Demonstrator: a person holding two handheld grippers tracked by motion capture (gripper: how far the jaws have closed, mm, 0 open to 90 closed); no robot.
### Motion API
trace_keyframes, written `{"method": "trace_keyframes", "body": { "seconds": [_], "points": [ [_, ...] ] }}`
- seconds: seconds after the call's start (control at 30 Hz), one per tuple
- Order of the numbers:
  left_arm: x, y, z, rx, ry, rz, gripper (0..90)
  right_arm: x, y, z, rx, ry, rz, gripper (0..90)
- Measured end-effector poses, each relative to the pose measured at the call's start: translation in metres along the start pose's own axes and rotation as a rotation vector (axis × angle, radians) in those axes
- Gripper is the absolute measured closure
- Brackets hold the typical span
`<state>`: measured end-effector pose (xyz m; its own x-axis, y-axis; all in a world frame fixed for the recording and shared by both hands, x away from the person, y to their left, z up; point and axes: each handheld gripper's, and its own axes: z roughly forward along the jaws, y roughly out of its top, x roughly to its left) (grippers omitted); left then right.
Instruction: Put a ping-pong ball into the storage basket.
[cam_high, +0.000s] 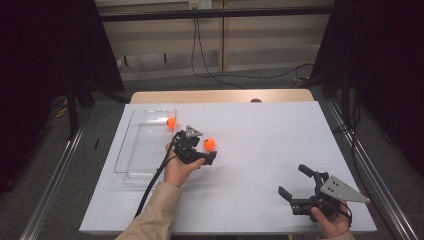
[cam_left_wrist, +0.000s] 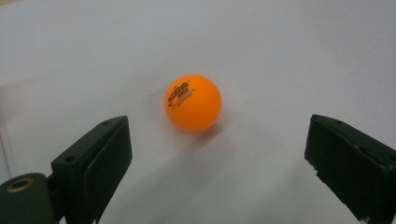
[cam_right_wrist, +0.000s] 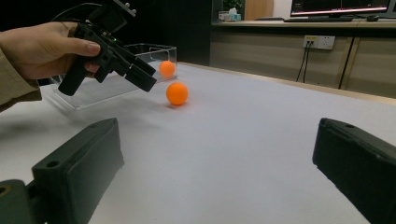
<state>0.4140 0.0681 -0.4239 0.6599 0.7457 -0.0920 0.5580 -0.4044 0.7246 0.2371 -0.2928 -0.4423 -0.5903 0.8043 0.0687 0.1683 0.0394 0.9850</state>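
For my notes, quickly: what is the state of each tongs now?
Left tongs: open, small orange plastic ball ahead, not gripped.
Right tongs: open, holding nothing.

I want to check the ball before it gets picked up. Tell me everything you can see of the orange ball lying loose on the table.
The orange ball is a small, smooth, matte sphere, plastic by the look, with dark print on one side too small to read. It rests on the white table, outside the clear tray, touching nothing but the table. The left gripper is beside it, jaws open, not touching it.
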Motion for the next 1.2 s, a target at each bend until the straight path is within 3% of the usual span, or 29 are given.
{"method": "trace_keyframes", "body": {
  "seconds": [1.2],
  "points": [
    [0.0016,0.0014,0.0093,-0.009,0.034,-0.017,8.3,-0.0001,0.0002,-0.0003,-0.002,0.0,0.001,0.9]
  ]
}}
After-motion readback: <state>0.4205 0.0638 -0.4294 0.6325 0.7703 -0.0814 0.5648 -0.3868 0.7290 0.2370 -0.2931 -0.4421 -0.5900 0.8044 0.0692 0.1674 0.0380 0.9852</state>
